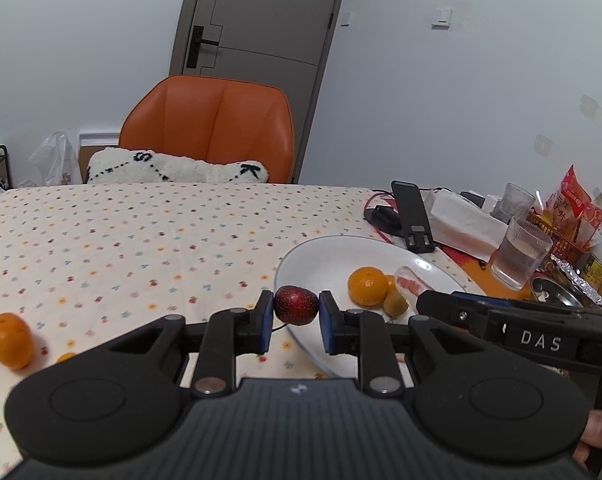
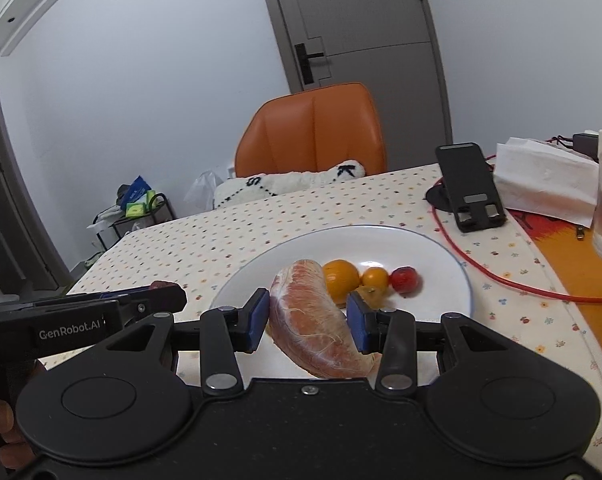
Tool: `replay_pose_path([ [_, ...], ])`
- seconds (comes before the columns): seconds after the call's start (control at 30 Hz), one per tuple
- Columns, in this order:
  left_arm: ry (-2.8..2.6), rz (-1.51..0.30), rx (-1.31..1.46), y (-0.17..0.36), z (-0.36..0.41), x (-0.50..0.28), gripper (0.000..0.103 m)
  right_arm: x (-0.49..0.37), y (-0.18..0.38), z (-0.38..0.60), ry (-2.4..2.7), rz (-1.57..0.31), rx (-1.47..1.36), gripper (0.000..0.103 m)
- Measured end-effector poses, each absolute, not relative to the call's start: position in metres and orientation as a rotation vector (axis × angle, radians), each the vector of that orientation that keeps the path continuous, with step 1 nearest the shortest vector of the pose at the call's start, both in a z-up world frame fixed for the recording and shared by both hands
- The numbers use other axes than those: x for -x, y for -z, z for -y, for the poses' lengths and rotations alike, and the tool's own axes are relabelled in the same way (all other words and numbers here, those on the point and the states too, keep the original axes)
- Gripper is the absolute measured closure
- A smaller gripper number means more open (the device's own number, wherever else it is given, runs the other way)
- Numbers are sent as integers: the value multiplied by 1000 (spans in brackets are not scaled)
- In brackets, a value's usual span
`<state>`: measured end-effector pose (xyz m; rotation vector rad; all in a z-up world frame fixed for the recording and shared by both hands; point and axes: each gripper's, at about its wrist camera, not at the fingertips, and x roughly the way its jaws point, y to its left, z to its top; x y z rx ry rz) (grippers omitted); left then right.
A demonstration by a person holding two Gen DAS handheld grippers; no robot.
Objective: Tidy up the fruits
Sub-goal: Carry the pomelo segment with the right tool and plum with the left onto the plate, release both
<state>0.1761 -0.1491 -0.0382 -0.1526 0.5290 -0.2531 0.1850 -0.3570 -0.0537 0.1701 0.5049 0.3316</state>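
Left tool (image 1: 295,312) clamped narrow on dark red fruit (image 1: 296,305), both blue pads touching it, held over near-left rim of white plate (image 1: 321,256). Right tool (image 2: 309,320) set wider, gripping pink pomelo segment (image 2: 315,328) above plate's near edge. Orange (image 2: 341,277), two small yellow fruits, red tomato (image 2: 404,279) resting on plate. Loose orange (image 1: 10,340) on table (image 1: 121,232), well left of plate.
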Motion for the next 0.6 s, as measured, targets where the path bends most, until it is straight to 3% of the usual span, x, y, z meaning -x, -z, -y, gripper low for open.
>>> replay_pose_path([
  [0.6,288,-558,118,51,186,-203,81,-202,67,384,-272,-511,-218,63],
])
